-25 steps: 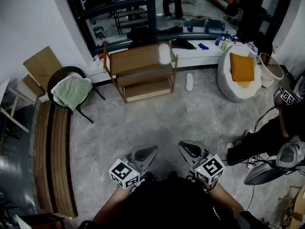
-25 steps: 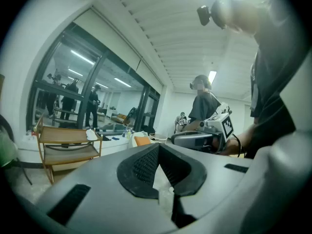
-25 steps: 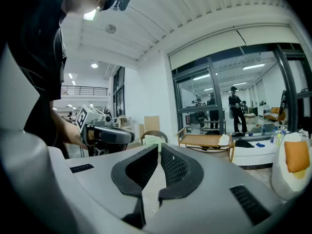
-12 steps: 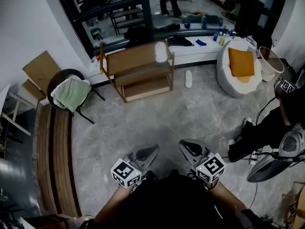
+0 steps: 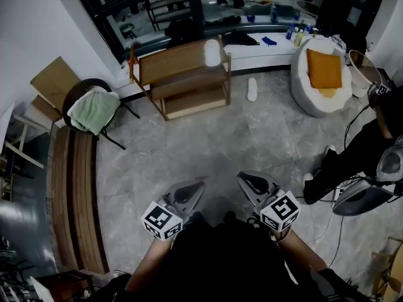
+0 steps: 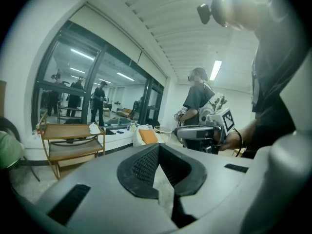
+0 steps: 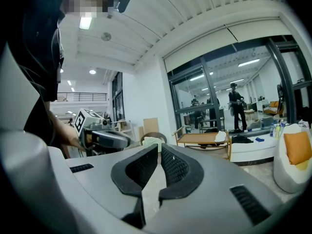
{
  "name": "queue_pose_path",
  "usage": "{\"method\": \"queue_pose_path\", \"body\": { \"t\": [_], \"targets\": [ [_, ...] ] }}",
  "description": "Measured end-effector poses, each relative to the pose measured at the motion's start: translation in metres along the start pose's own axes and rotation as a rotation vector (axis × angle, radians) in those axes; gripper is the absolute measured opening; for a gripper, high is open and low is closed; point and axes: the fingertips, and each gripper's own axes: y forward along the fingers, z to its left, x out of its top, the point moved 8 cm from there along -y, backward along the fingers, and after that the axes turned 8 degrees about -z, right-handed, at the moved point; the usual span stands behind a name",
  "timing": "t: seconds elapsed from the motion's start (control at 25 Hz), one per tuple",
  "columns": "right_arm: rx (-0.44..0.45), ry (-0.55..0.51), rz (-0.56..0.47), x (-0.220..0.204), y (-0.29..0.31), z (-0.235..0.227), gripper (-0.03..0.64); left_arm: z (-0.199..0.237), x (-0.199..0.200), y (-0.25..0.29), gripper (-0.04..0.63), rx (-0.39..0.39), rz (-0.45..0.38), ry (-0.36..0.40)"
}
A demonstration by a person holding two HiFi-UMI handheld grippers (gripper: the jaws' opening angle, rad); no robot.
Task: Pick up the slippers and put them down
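Note:
One white slipper (image 5: 213,52) lies on the top shelf of the wooden rack (image 5: 182,87). A second white slipper (image 5: 252,89) rests on the floor just right of the rack. Both sit far ahead of me. My left gripper (image 5: 199,185) and right gripper (image 5: 242,177) hang side by side low over the grey floor, near my body. Each is shut, with nothing between its pads. The left gripper view shows its jaws (image 6: 158,147) closed and the slipper (image 6: 94,128) on the distant rack. The right gripper view shows the right gripper (image 7: 159,148) closed too, with the shelf slipper (image 7: 220,136) beyond.
A white beanbag with an orange cushion (image 5: 318,74) stands at the back right. A chair draped in green cloth (image 5: 93,112) and a long wooden bench (image 5: 72,200) line the left. Another person (image 5: 359,156) with equipment and cables is at the right.
Both grippers have drifted slightly forward over the floor and stay shut. The slippers lie where they were.

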Motion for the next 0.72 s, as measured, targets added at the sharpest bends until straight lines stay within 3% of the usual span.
{"method": "queue_pose_path", "body": {
  "t": [0.36,0.72],
  "targets": [
    [-0.025,0.042,0.002,-0.005,-0.001,-0.017,0.034,0.006,-0.004,0.002,0.008,0.033,0.013,-0.021],
    [-0.05,0.029,0.022,-0.001,0.025,-0.04,0.034,0.042,0.003,0.028,0.008,0.006,-0.009,-0.024]
  ]
}}
